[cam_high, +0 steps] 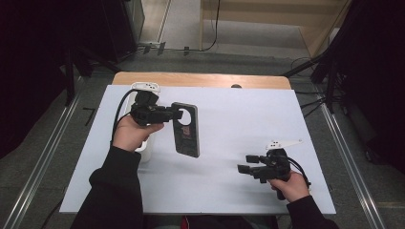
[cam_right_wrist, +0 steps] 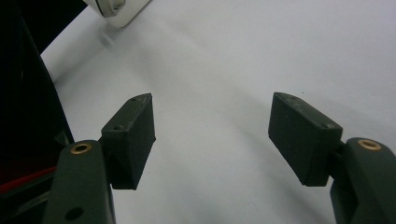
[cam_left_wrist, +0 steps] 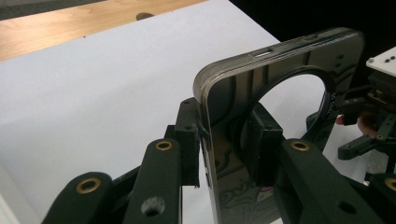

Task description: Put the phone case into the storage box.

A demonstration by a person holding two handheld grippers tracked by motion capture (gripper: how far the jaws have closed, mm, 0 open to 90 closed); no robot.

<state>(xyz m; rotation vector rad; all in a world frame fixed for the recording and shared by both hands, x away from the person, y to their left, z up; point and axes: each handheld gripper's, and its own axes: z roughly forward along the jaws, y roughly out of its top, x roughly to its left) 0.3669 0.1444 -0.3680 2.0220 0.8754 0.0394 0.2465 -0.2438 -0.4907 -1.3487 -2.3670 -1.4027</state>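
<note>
Phone case, dark and glossy with a round camera cut-out at its far end, was held off the white surface toward its left half. The left gripper pinched the case near the cut-out; in the left gripper view the case stood on edge between the jaws, one pad pressed on each face, the wall of the case caught between them. The right gripper hovered low over the surface near the front right, well apart from the case, its jaws spread with nothing between them; the right gripper view confirmed the gap over bare white sheet.

Judged from this pose, the step in hand was carrying or presenting the case. It would be done well by keeping the squeeze steady, since the thin, slick wall could twist or slip in the pads, and by bringing the free gripper to the opposite end before any handover.

Count: one case, two grippers, one white object lying at the left edge behind the left hand, its nature not clear. A wooden strip showed along the far edge.
</note>
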